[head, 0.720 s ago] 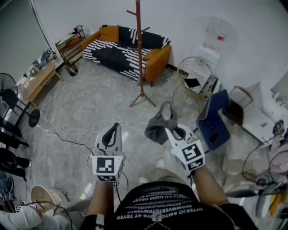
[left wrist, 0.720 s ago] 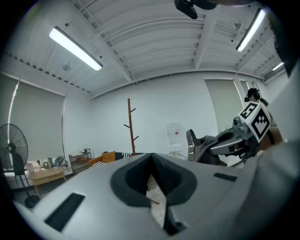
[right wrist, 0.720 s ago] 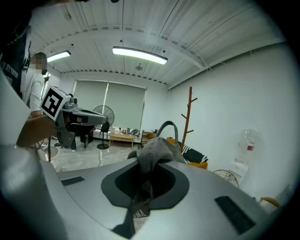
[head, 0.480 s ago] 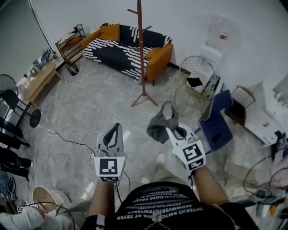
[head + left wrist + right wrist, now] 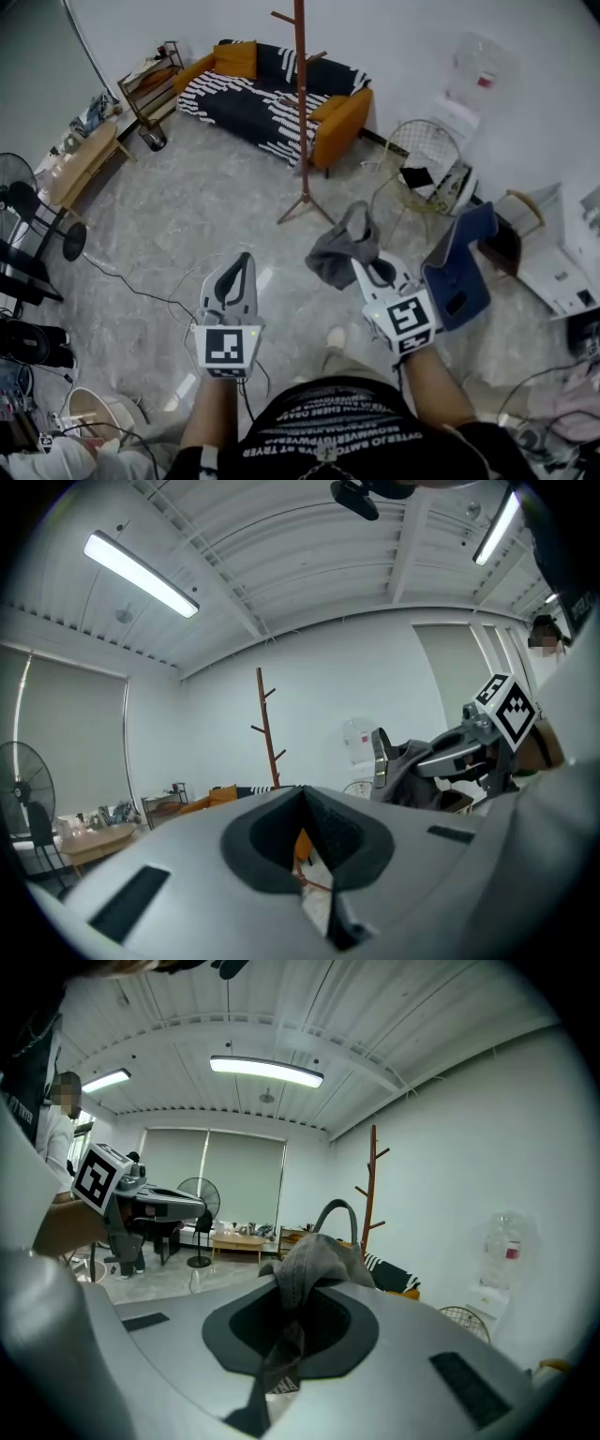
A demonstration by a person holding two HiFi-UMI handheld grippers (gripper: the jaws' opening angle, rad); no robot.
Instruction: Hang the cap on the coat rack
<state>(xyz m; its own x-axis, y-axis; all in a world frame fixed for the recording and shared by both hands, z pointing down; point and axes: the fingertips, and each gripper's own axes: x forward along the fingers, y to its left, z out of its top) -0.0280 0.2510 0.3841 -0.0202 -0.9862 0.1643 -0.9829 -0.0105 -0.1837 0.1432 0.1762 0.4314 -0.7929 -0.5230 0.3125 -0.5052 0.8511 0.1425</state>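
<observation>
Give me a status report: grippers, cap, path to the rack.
Right gripper shut on grey cap. Left gripper shut, empty. Coat rack ahead across the floor, visible pegs bare.

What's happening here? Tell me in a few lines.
A person stands holding a hand-held gripper in each hand. The right hand-held gripper is shut on a grey cap, which it holds up in the air in front of the person. The left hand-held gripper is shut and empty, held level beside it. The coat rack stands across the floor, in front of the sofa, with bare pegs; the cap is not yet hung.
</observation>
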